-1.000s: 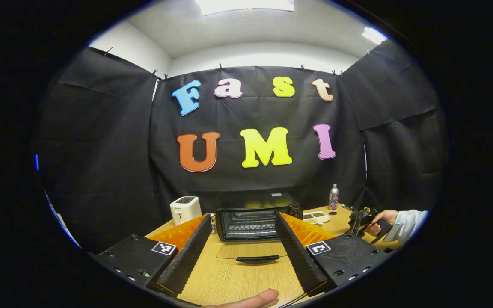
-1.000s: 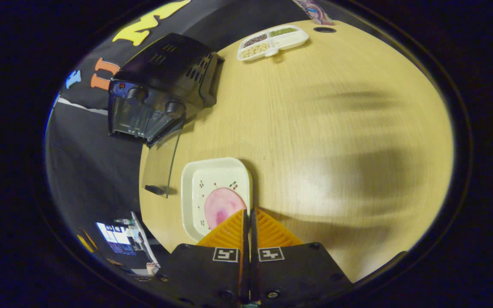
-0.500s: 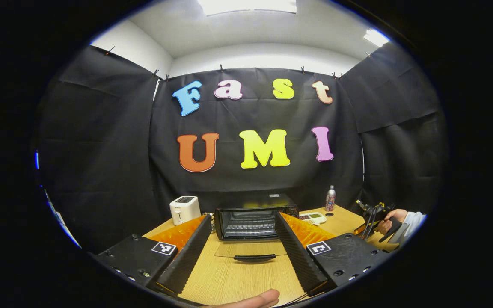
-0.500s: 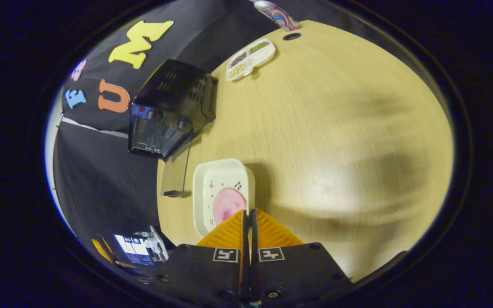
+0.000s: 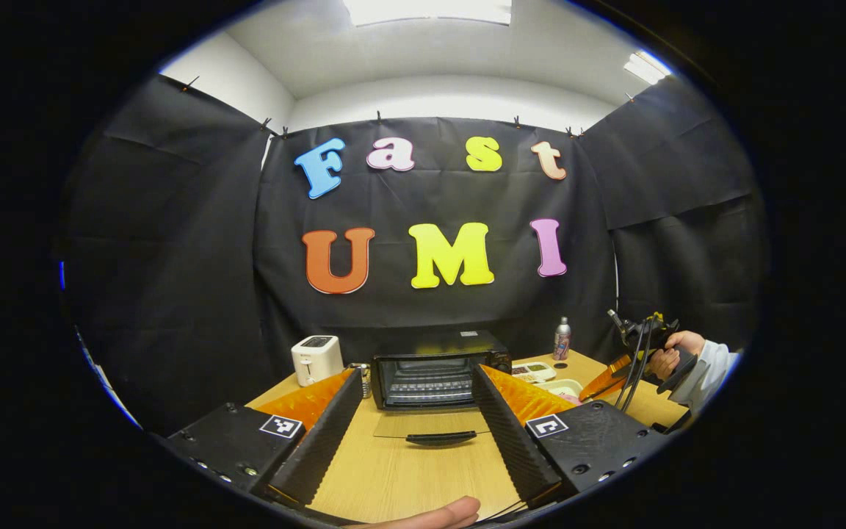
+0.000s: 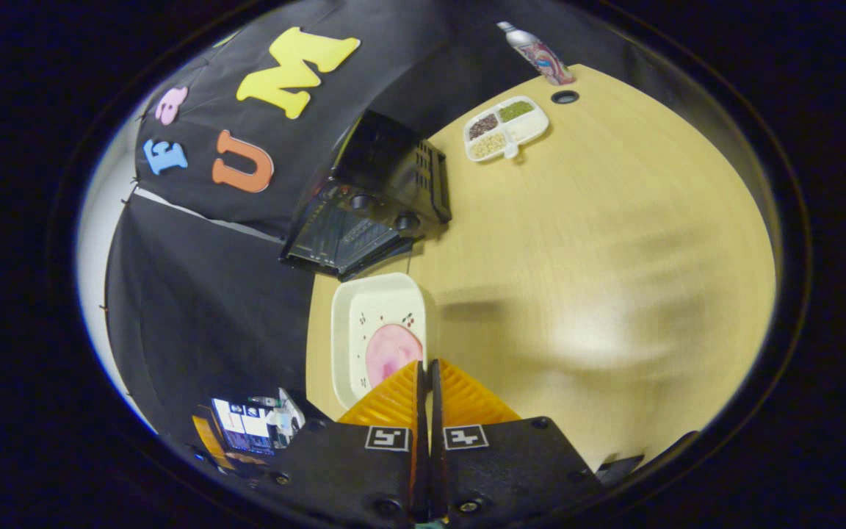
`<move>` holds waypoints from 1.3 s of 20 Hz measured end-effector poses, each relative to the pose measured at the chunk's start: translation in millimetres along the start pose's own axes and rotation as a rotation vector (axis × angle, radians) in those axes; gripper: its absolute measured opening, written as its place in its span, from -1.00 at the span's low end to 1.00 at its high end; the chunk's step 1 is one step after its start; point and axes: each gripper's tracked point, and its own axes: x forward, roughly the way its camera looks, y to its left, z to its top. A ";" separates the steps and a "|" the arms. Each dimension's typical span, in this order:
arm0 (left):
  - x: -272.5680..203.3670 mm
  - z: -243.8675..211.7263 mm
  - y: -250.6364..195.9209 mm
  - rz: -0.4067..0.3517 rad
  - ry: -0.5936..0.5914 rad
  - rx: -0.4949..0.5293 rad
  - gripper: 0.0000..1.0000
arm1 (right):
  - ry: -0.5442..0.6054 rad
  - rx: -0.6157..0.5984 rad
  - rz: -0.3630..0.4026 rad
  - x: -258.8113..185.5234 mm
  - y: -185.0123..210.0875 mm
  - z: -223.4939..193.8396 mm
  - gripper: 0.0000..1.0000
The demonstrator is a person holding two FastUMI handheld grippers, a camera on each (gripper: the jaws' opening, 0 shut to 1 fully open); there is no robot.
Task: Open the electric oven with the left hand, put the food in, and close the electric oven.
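1. At the far left of the wooden table (image 5: 408, 477) in the left gripper view stood a white toaster (image 5: 318, 358), near the booth wall.
2. The left gripper (image 5: 416, 419) was held over the table with its two fingers spread wide apart and nothing between them; a fingertip of the person showed at the bottom edge.
3. Between those fingers, further back, stood the black electric oven (image 5: 438, 371) with its glass door (image 5: 430, 430) folded down flat on the table, so the rack inside was visible.
4. To the right of the oven lay a divided snack tray (image 5: 533, 371), and behind it a bottle (image 5: 561, 339) stood upright.
5. At the far right a hand (image 5: 669, 353) held the right gripper (image 6: 427, 371) tilted down; in the right gripper view its fingers were pressed together on the rim of the white plate (image 6: 364, 316).
6. The plate carried a pink slice of food (image 6: 390, 353) and was beside the oven's front.
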 end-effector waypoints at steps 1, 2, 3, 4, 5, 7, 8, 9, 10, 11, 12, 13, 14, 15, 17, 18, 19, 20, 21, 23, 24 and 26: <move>-2.3 -0.9 5.2 0.011 -0.002 0.003 0.89 | -0.003 -0.015 0.004 1.2 8.4 0.7 -0.96; -4.6 -1.3 9.5 0.014 -0.008 0.003 0.89 | -0.009 -0.026 0.006 4.8 16.1 3.0 -0.96; -5.8 -3.8 11.7 0.010 -0.006 0.003 0.90 | -0.016 -0.027 0.005 8.7 22.9 4.9 -0.92; -8.7 -8.1 16.3 0.011 -0.004 0.006 0.89 | -0.022 -0.025 0.004 13.4 29.7 7.2 -0.92; -11.8 -7.7 24.1 0.023 -0.011 0.010 0.90 | -0.025 -0.026 -0.001 17.6 37.1 8.1 -0.92; -15.3 -10.9 35.8 0.042 -0.016 0.022 0.89 | -0.028 -0.026 -0.006 30.2 52.1 9.5 -0.92; -16.5 -12.6 40.8 0.051 -0.014 0.025 0.89 | -0.029 -0.023 -0.012 38.7 59.1 8.9 -0.92; -16.0 -14.4 45.5 0.058 -0.014 0.025 0.89 | -0.034 -0.022 -0.014 46.9 65.3 7.3 -0.92; -16.8 -15.4 50.1 0.066 -0.015 0.023 0.89 | -0.032 -0.020 -0.022 57.1 70.0 6.1 -0.92; -18.7 -14.9 54.3 0.074 -0.017 0.017 0.89 | -0.032 -0.019 -0.028 67.7 76.8 3.3 -0.92; -19.6 -16.8 58.3 0.077 -0.016 0.011 0.89 | -0.031 -0.016 -0.040 79.6 80.6 1.9 -0.92; -19.9 -21.9 62.8 0.080 -0.012 0.007 0.89 | -0.033 -0.009 -0.050 92.0 84.5 1.2 -0.92; -21.5 -23.0 66.3 0.085 -0.012 0.003 0.89 | -0.041 0.004 -0.056 103.9 88.8 1.7 -0.92; -22.3 -25.6 71.0 0.089 -0.010 0.000 0.89 | -0.054 0.008 -0.064 116.6 93.2 3.6 -0.92; -22.6 -31.9 81.2 0.100 -0.001 0.001 0.89 | -0.073 0.019 -0.081 138.7 101.6 7.6 -0.92; -23.2 -33.8 87.0 0.109 0.000 -0.002 0.89 | -0.083 0.030 -0.083 149.1 106.1 10.2 -0.92; -24.5 -35.7 91.0 0.117 0.000 -0.004 0.89 | -0.101 0.044 -0.083 159.4 110.3 14.4 -0.96; -25.3 -37.8 96.2 0.124 0.000 -0.002 0.89 | -0.126 0.067 -0.086 167.9 113.3 18.7 -0.96; -27.0 -39.9 101.6 0.133 0.000 0.002 0.89 | -0.163 0.103 -0.087 175.2 116.6 24.3 -0.96; -27.5 -39.9 110.3 0.141 -0.009 0.013 0.89 | -0.248 0.175 -0.090 191.0 119.9 37.0 -0.92; -27.5 -39.6 113.0 0.140 -0.012 0.013 0.89 | -0.276 0.208 -0.091 199.8 121.2 42.1 -0.92; -26.3 -39.2 114.8 0.128 -0.014 0.002 0.89 | -0.330 0.260 -0.071 213.9 126.6 52.0 -0.96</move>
